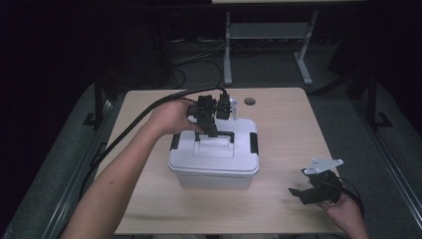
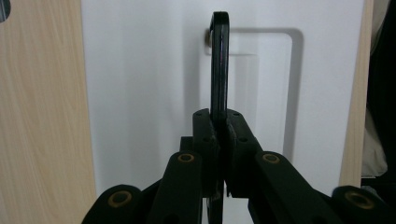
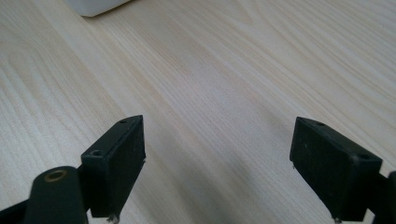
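A white plastic storage box [image 1: 214, 159] with black side latches stands in the middle of the light wood table [image 1: 278, 149]. Its black carry handle [image 1: 219, 135] is raised above the white lid [image 2: 140, 93]. My left gripper [image 1: 211, 130] comes down from above and is shut on the handle [image 2: 219, 60], the pads pinching the bar from both sides. My right gripper [image 1: 297, 194] rests low over the table's near right corner, away from the box, jaws wide apart with nothing between its pads [image 3: 116, 163]. A corner of the box [image 3: 95, 5] shows far ahead of it.
A round cable hole [image 1: 250, 101] sits near the table's far edge. Beyond the table stand the white legs of another desk [image 1: 227, 50] and floor cables [image 1: 199, 55]. Bare wood [image 3: 224, 93] lies to the right of the box.
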### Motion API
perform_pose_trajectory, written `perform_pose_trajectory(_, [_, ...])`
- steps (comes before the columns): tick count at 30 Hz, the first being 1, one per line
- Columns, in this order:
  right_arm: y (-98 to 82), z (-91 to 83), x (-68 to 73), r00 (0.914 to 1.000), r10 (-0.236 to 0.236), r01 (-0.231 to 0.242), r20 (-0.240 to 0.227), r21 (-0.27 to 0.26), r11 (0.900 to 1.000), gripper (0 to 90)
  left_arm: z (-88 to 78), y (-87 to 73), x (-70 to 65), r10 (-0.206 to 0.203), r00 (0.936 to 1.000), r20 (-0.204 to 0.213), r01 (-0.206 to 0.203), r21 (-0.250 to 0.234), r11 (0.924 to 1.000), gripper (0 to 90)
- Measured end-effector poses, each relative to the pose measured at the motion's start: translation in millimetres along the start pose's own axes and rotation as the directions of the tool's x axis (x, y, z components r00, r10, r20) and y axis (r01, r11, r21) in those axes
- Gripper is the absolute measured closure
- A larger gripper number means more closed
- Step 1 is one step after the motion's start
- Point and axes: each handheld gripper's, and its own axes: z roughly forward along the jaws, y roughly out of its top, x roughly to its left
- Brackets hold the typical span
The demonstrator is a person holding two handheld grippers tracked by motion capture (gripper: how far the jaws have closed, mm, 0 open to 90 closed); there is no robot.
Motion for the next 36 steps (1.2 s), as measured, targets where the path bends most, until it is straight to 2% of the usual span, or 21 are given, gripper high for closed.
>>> perform_pose_trajectory(12, [0.4, 0.9, 0.3, 1.0, -0.007, 0.007, -0.002, 0.004, 1.0, 17.7, 6.2, 1.6, 0.8, -0.001, 1.0, 0.007, 0.001, 0.008, 1.0, 84.7])
perform_pose_trajectory(36, [0.0, 0.1, 0.2, 1.0, -0.008, 0.008, -0.003, 0.003, 1.0, 17.7, 6.7, 0.8, 0.1, 0.0, 1.0, 0.005, 0.0, 0.006, 1.0, 84.0])
